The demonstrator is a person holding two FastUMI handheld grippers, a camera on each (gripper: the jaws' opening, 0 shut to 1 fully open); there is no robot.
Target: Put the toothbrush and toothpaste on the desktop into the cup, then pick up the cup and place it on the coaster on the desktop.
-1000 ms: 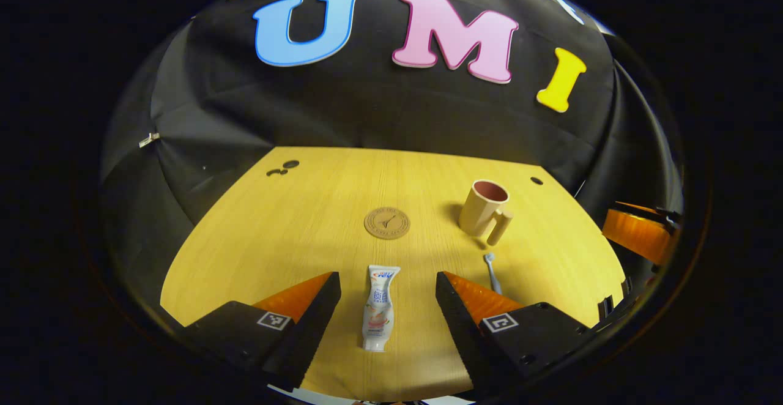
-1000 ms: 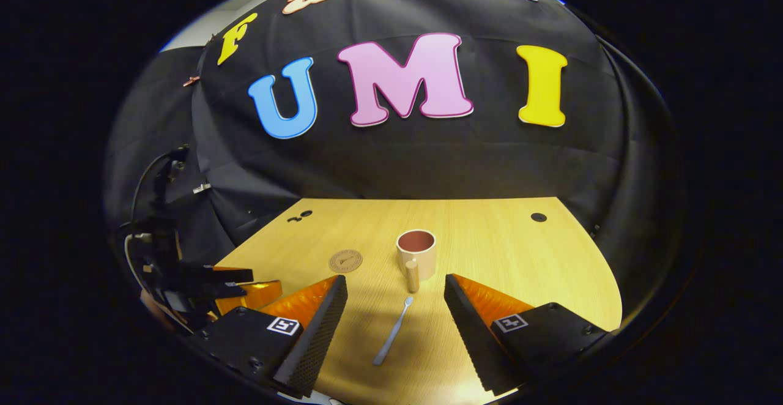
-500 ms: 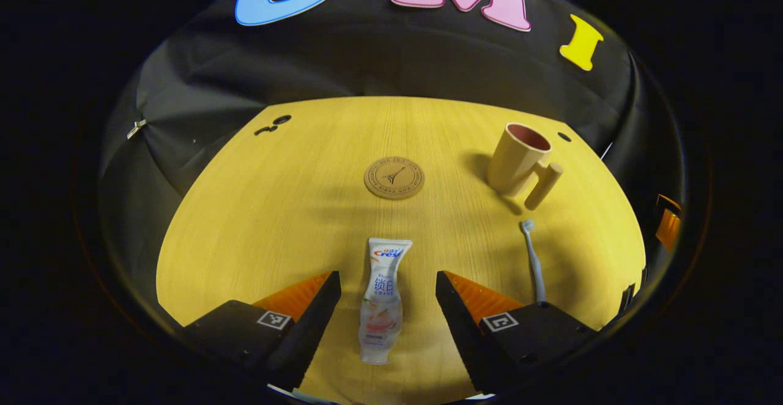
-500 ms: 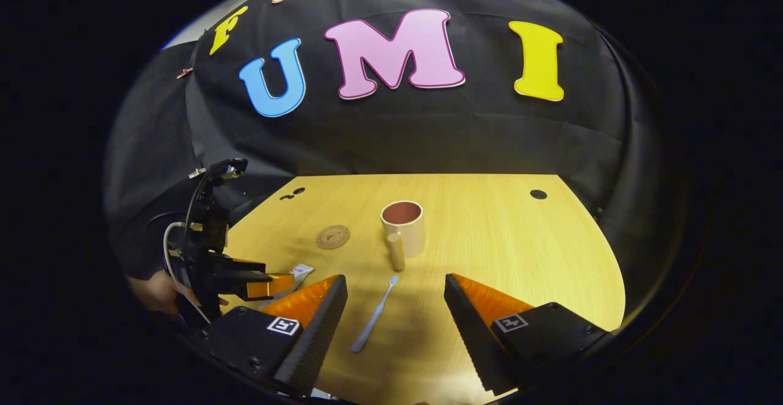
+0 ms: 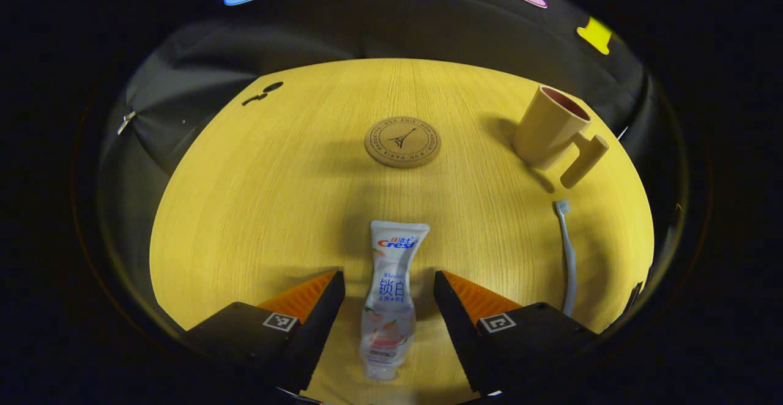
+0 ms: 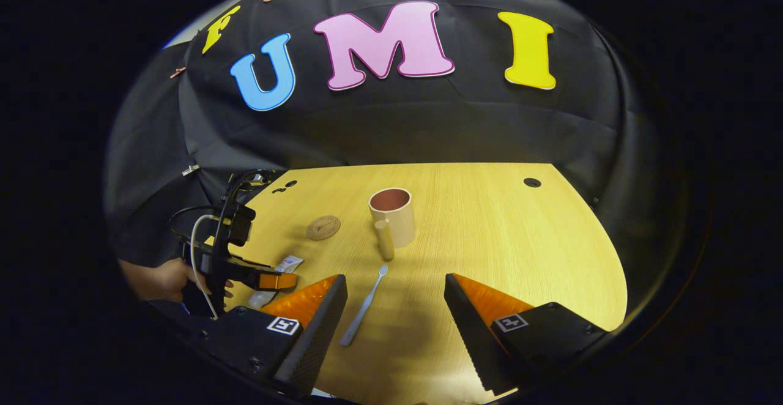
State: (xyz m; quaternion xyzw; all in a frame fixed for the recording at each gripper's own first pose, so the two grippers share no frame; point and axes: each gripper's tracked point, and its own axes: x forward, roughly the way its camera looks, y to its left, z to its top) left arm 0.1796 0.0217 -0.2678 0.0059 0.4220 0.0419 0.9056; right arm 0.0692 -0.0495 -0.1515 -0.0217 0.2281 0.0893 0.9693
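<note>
Over toothpaste, left gripper now lower, jaws wide, holding nothing.

Toothpaste: you are seeing one.
Toothbrush: one is lying there.
Cup: one is standing.
Coaster: one.
Grippers: you are holding two.
</note>
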